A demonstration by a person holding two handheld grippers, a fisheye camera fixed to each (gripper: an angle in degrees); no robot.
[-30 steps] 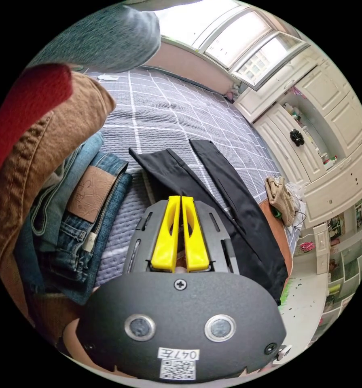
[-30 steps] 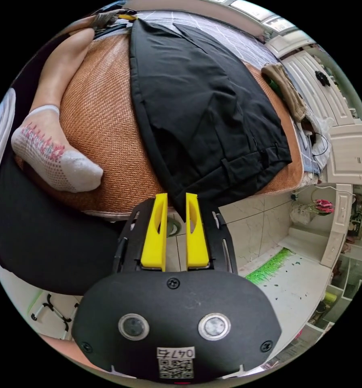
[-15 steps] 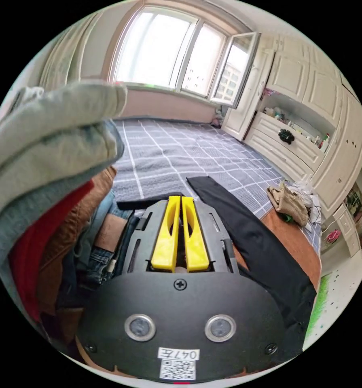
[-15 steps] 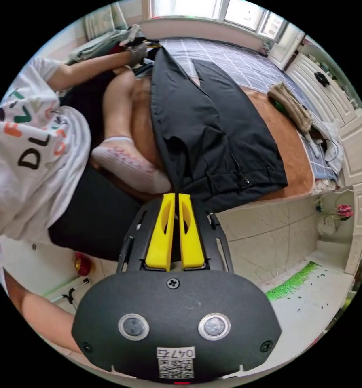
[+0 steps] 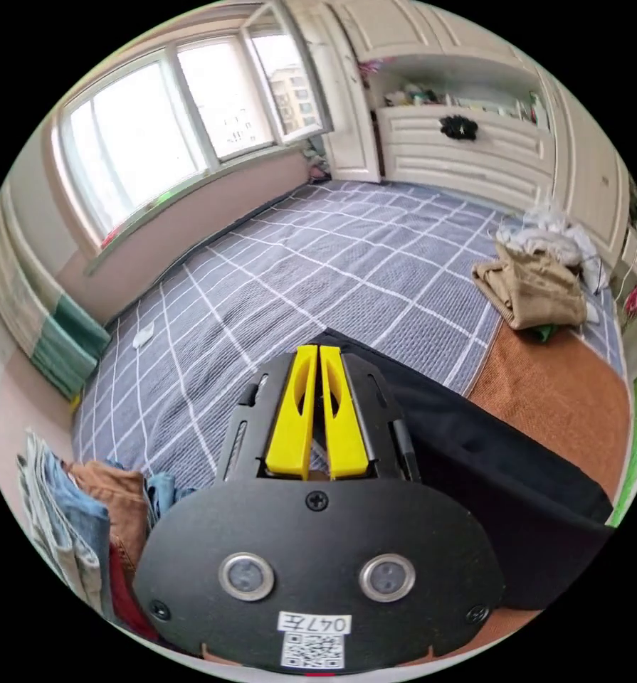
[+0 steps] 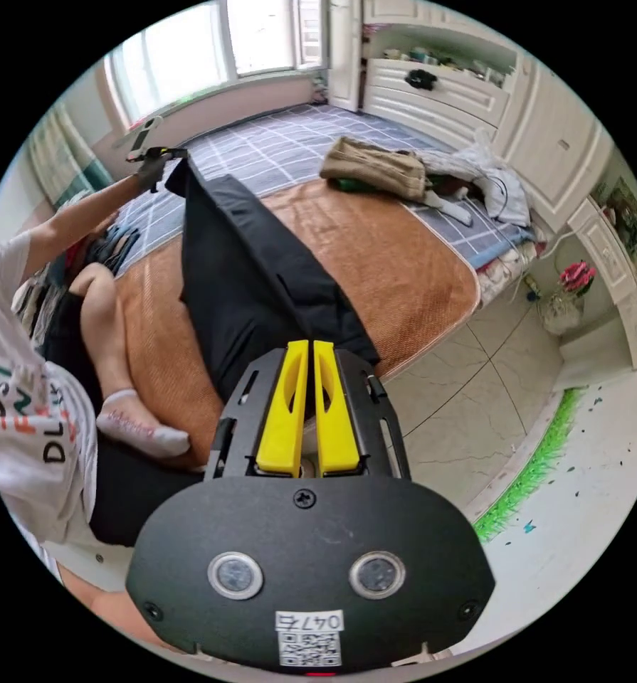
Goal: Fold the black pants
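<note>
Left gripper view: my left gripper [image 5: 317, 356], yellow jaws pinched together on the black fabric pants [image 5: 503, 484], lifts the leg end above the grey checked bedspread [image 5: 318, 263].

Right gripper view: my right gripper [image 6: 302, 350] clamps the waist end, stretching the pants taut over the woven orange mat [image 6: 396, 270], probably to fold them.

Around you: grey checked bedspread [image 5: 318, 263], orange mat [image 6: 375, 256] laid over its near end. Tan garment [image 5: 532, 292] bunched near the mat's far edge, white cloth [image 6: 489, 178] beside it. Stacked jeans [image 5: 69, 512] at the bed's side. Flower pot [image 6: 571, 295] on the floor.
</note>
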